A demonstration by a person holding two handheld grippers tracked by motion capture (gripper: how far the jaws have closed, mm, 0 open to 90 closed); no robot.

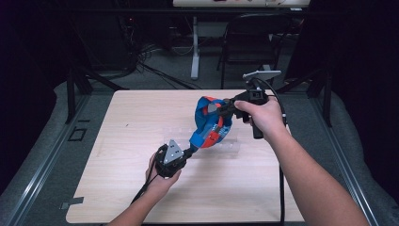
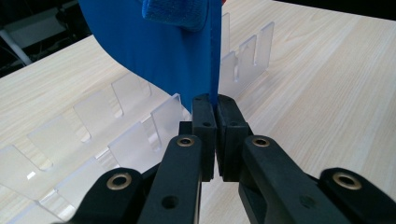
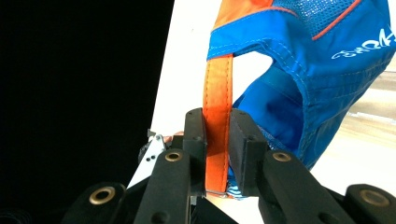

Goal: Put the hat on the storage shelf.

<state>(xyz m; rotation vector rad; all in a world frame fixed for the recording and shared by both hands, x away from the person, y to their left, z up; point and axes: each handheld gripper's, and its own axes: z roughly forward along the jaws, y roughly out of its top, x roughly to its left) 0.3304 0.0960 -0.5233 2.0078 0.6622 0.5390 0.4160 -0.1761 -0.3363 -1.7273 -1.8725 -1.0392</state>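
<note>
Pale wood table point(image 1: 141, 188), dark room; both tongs point(image 1: 193, 149) point(image 1: 225, 109) clamp a blue cap point(image 1: 209, 123), seemingly.

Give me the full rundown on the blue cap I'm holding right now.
The blue cap is fabric with orange-red panels, a mesh section, white lettering and an orange strap at the back. It hangs stretched above the table, over a clear plastic rack. The left gripper is shut on its blue brim edge; the right gripper is shut on the orange strap.
</note>
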